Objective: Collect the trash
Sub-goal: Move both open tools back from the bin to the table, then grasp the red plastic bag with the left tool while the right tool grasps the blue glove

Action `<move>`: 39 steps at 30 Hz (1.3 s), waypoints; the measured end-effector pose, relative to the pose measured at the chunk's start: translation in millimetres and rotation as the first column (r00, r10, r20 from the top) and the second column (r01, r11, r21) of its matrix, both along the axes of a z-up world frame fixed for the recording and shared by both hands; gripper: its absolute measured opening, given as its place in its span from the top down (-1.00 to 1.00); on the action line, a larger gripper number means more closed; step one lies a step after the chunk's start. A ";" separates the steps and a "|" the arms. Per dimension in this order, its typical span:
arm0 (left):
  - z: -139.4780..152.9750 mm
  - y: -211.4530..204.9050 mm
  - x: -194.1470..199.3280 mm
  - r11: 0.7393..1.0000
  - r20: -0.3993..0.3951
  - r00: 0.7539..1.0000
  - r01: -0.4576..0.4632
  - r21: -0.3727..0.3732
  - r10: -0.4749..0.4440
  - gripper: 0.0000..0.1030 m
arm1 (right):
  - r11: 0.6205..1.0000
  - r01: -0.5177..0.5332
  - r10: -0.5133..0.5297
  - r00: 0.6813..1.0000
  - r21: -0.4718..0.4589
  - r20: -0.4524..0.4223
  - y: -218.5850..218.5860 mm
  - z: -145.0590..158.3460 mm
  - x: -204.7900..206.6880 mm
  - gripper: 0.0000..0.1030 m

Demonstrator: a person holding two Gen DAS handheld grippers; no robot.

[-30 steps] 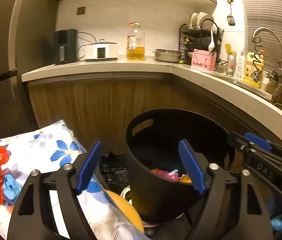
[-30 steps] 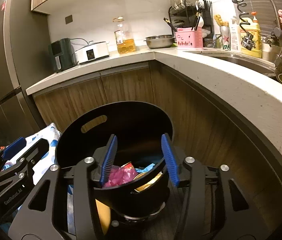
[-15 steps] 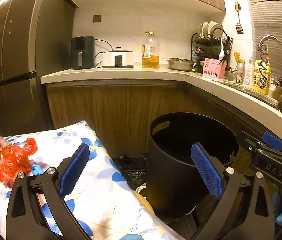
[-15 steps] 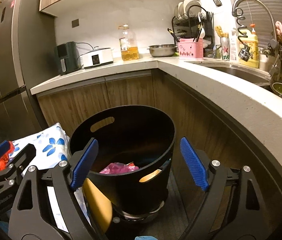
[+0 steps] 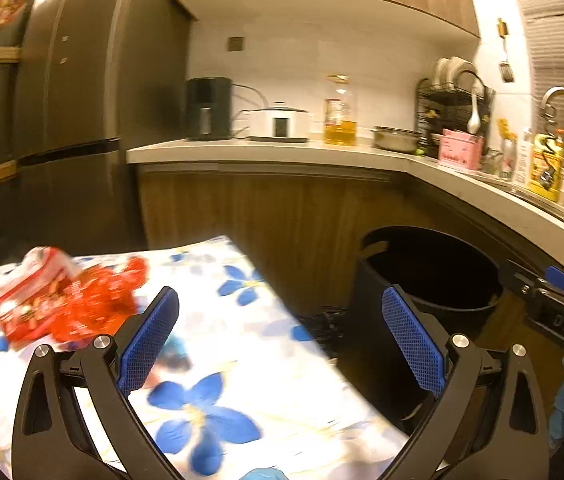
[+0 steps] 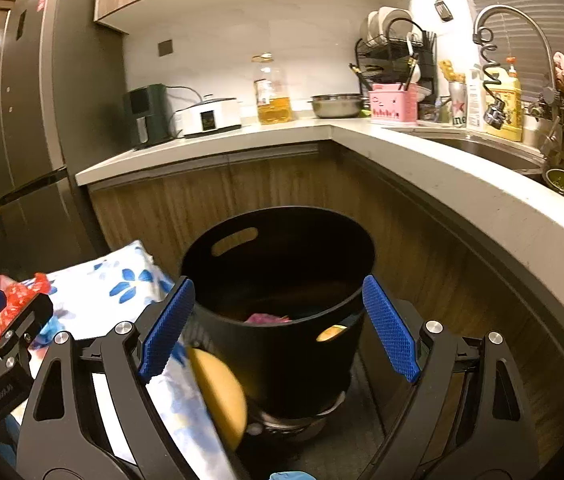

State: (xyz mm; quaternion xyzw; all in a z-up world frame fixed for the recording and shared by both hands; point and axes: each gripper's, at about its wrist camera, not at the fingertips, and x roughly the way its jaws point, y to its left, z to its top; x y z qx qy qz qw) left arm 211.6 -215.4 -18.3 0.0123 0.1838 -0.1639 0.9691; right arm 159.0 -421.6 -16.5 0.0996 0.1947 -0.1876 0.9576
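Note:
A black round bin (image 6: 282,300) stands on the floor by the curved counter, with pink trash (image 6: 266,317) inside; it also shows in the left wrist view (image 5: 429,280). Red crumpled wrappers (image 5: 66,300) lie on a white cloth with blue flowers (image 5: 242,360). My left gripper (image 5: 282,344) is open and empty above the cloth, right of the wrappers. My right gripper (image 6: 278,328) is open and empty, its fingers on either side of the bin's near wall. The wrappers show at the left in the right wrist view (image 6: 14,300).
A curved counter (image 6: 441,168) with a sink, dish rack, oil bottle and cooker wraps behind and right of the bin. A tall fridge (image 5: 62,120) stands at left. A yellow round object (image 6: 222,392) sits under the cloth edge by the bin.
Both grippers have pulled back and up from the bin. The right gripper has opened wide. The left view has swung left, bringing the red wrappers toward the gripper.

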 end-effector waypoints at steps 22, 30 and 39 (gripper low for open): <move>-10.0 126.7 25.8 0.976 0.018 0.976 -0.218 0.003 0.218 -0.89 | 0.978 -0.208 0.208 0.978 -0.017 0.008 131.3 -15.2 30.2 -0.65; -19.3 134.5 61.6 0.981 0.015 0.982 -0.191 0.030 0.191 -0.89 | 0.967 -0.252 0.252 0.968 -0.047 -0.008 161.0 -21.5 45.4 -0.65; -48.6 138.6 95.8 0.988 -0.129 0.980 -0.147 0.046 0.152 -0.23 | 0.963 -0.266 0.264 0.964 -0.039 -0.035 168.3 -32.3 64.1 -0.65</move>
